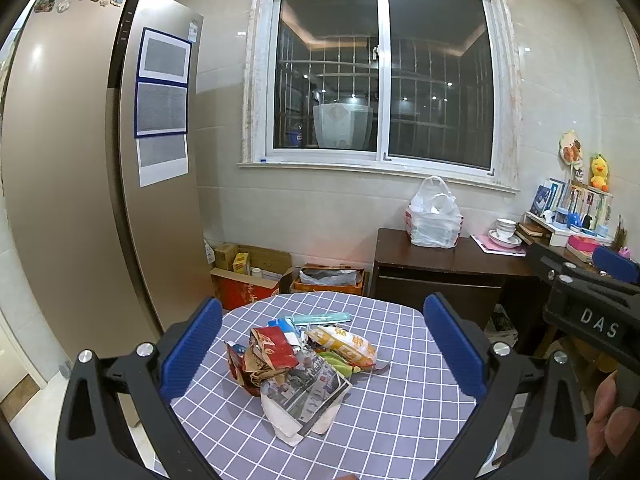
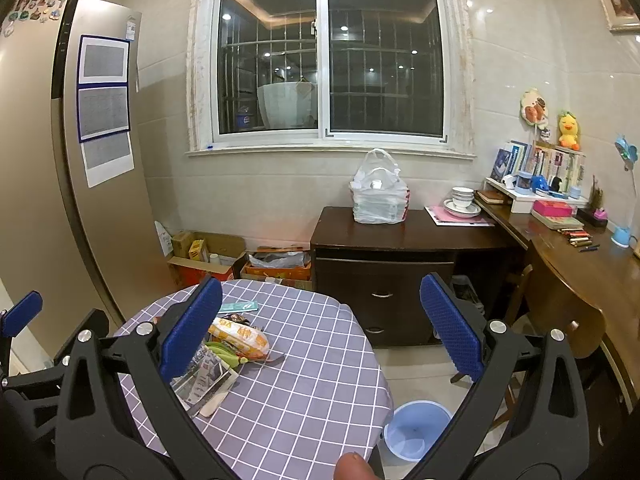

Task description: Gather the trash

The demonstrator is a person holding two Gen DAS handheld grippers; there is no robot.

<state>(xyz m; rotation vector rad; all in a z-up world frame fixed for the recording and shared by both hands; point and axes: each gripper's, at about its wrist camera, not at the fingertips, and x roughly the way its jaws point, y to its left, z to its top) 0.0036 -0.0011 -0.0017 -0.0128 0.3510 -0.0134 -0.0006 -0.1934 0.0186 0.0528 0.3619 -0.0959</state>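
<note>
Both grippers, left point(image 1: 322, 354) and right point(image 2: 320, 332), hang spread and empty over the table point(image 1: 400, 400), where the trash point(image 1: 296, 364) heaped at frame centre looks light, crumpled and slippery, best pinched at a paper fold.

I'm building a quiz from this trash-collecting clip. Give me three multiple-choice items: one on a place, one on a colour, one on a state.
1. Where is the trash pile? A on the checked table B on the floor C in the bin
2. What colour is the bin? A red B light blue C black
3. How does the left gripper stand? A shut on paper B open and empty C shut on nothing

A: wrappers and newspaper lie on the cloth.
B: pale blue tub on the floor beside the table.
B: its fingers stand wide apart, touching nothing.
</note>
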